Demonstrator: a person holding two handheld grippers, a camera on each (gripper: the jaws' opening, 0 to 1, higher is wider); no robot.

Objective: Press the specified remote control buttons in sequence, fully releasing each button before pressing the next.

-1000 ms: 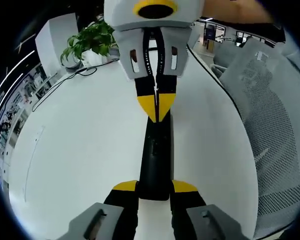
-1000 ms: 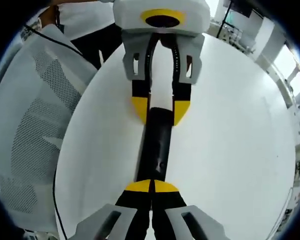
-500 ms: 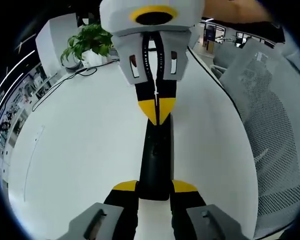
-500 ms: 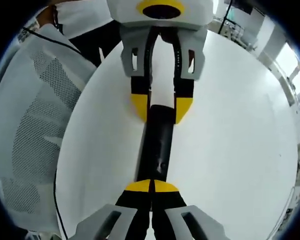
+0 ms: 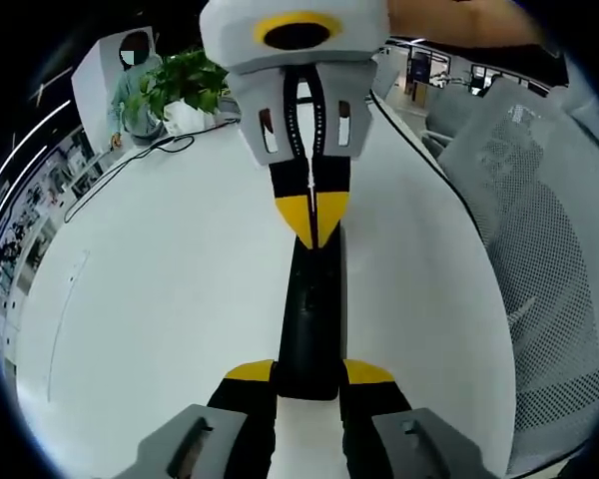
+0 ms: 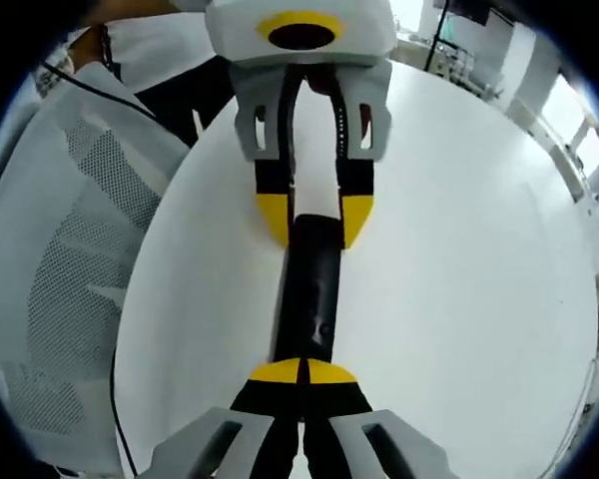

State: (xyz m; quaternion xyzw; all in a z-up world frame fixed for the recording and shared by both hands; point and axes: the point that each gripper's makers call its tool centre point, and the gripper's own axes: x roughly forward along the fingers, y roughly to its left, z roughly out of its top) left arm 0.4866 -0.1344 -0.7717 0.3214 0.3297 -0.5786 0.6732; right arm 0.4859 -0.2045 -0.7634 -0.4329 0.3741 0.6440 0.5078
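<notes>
Along the black remote control lying on the white table, the left gripper stays clamped on one end while the right gripper, jaws together, still bears on the opposite end, so the press seems unreleased.

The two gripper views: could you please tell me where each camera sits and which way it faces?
Left gripper view: rides the left gripper, whose jaws straddle the long black remote control on the round white table, facing the right gripper.
Right gripper view: rides the shut right gripper, facing the opposite way.
Shared: remote, table, both grippers.
</notes>
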